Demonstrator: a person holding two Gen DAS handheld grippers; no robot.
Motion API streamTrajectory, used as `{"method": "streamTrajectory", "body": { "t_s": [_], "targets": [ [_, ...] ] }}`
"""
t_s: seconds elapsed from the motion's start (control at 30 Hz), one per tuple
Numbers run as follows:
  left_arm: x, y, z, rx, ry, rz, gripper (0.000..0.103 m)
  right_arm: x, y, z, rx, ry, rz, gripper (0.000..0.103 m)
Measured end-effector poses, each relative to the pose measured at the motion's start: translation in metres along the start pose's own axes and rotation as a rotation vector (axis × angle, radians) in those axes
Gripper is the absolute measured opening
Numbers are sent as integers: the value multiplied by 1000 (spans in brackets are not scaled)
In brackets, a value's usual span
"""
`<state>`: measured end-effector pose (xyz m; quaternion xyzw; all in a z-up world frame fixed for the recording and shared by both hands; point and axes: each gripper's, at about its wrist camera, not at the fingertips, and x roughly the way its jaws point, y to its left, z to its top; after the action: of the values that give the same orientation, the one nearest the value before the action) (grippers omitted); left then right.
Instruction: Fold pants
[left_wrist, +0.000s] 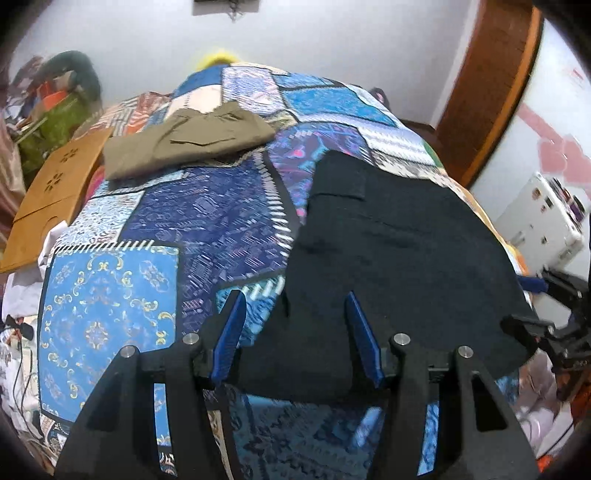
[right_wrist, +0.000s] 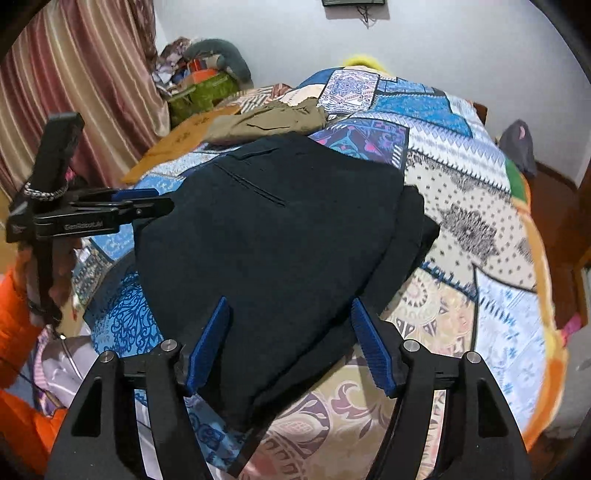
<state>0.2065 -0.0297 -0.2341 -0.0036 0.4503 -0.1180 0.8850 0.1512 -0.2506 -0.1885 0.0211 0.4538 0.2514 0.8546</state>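
Two fisheye views look forward over a bed (left_wrist: 229, 221) covered with a blue patchwork quilt.

In the left wrist view, the left hand-held gripper (left_wrist: 295, 299) fills the bottom of the frame, its two blue-padded fingers spread apart and holding nothing. Dark pants (left_wrist: 399, 258) lie folded on the quilt at centre right; their near left edge sits between the fingers, and the right finger is over the cloth. A pair of olive pants (left_wrist: 192, 144) lies folded in the upper left, well apart from the dark pair. A brown board (left_wrist: 55, 195) leans off the bed's left side. The right hand-held gripper (left_wrist: 532, 306) shows at the right edge, beside the dark pants' right edge.

In the right wrist view, the right hand-held gripper (right_wrist: 290, 306) is at the bottom, fingers apart and empty, over the near edge of the dark pants (right_wrist: 273, 236), which fill the middle of the frame. The olive pants (right_wrist: 273, 120) lie just beyond them, upper centre. The left hand-held gripper (right_wrist: 147, 203) reaches in from the left edge, its tips at the dark pants' left side. Striped curtains (right_wrist: 81, 66) hang in the upper left
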Motion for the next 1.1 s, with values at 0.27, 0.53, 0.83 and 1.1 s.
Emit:
{"method": "streamTrajectory", "body": {
  "t_s": [0.27, 0.53, 0.83, 1.1],
  "targets": [
    [29, 4, 30, 55, 1, 181, 58, 9, -19, 9, -112, -3, -110, 63],
    [23, 9, 43, 20, 1, 107, 58, 19, -66, 22, -65, -4, -222, 64],
    [9, -18, 54, 27, -22, -10, 73, -7, -80, 38, 75, -48, -202, 65],
    [26, -41, 61, 27, 29, -66, 73, -5, -76, 55, 69, -76, -207, 66]
  ]
}}
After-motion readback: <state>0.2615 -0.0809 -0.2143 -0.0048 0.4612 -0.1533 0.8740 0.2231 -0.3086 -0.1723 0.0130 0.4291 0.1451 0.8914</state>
